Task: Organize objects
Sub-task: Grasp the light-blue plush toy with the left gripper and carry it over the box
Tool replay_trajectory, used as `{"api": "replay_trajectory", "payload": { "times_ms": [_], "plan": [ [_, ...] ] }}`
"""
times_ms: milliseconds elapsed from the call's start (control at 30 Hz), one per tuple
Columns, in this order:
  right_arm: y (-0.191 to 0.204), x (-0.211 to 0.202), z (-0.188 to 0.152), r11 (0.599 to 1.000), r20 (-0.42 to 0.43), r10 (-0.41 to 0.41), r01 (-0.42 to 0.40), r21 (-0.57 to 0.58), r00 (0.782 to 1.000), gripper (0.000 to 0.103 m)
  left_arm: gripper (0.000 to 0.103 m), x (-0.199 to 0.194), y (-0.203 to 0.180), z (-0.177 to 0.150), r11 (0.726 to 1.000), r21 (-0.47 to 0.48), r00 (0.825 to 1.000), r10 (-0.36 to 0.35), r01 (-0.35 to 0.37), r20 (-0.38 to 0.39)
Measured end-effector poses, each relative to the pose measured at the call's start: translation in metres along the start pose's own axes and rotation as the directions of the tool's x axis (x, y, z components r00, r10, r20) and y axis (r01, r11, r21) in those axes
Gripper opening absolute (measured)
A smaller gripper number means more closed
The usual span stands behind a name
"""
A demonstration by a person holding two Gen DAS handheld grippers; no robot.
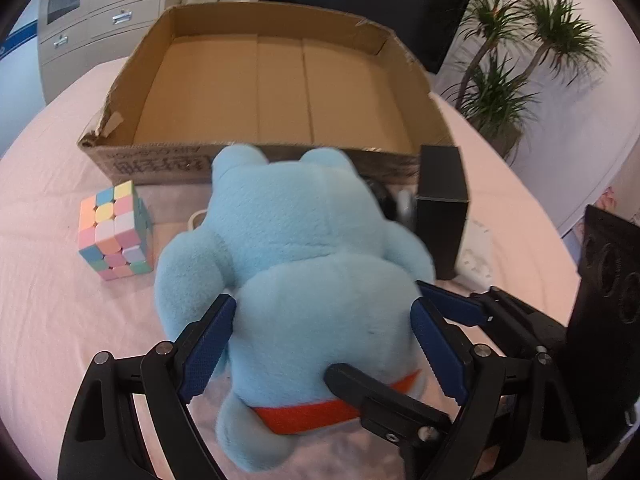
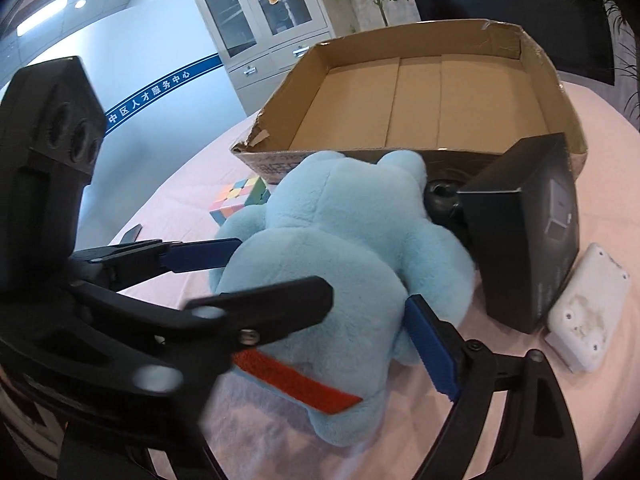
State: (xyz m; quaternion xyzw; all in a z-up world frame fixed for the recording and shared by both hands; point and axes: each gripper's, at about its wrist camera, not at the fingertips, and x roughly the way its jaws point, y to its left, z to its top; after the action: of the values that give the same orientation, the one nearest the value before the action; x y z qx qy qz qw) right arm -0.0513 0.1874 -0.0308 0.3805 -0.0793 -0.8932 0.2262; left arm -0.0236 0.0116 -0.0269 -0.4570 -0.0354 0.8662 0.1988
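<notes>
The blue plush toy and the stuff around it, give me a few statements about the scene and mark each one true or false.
1. The cardboard box holds nothing. True.
2. The blue plush toy lies inside the box. False: it lies on the pink cloth in front of the box.
3. The pastel puzzle cube stands on the cloth, apart from the toy. True.
4. The black box lies flat in the cardboard box. False: it stands on the cloth beside the toy.
5. Both the left gripper and the right gripper have their fingers around the toy's body. True.
</notes>
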Motion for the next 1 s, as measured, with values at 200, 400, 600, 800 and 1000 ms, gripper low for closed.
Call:
{"api": "replay_trajectory", "payload": {
  "times_ms": [200,400,600,800,1000],
  "plan": [
    [-0.005,0.004,-0.005,1.000,-0.013,0.015,-0.014,0.006,1.000,0.088,0.099,0.023,0.009,0.000,0.999,-0.050,0.998,-0.020,0.018,-0.056],
    [-0.007,0.011,-0.009,0.999,-0.042,0.044,-0.043,0.021,0.998,0.089,0.097,0.020,0.008,-0.005,1.000,-0.021,0.998,-0.020,0.019,-0.061],
    [-0.006,0.007,-0.010,0.999,-0.037,0.042,-0.041,0.013,0.998,0.085,0.089,0.020,0.008,-0.003,0.999,-0.017,0.999,-0.033,0.032,-0.044],
    [0.006,0.002,-0.010,1.000,-0.008,0.017,-0.017,-0.022,1.000,0.073,0.082,0.017,0.003,-0.006,0.999,-0.007,0.999,-0.041,0.041,-0.002],
    [0.021,-0.015,-0.015,0.998,0.030,0.008,-0.006,-0.056,1.000,0.071,0.082,-0.001,-0.001,-0.015,0.999,0.006,0.998,-0.040,0.040,0.046]
  ]
}}
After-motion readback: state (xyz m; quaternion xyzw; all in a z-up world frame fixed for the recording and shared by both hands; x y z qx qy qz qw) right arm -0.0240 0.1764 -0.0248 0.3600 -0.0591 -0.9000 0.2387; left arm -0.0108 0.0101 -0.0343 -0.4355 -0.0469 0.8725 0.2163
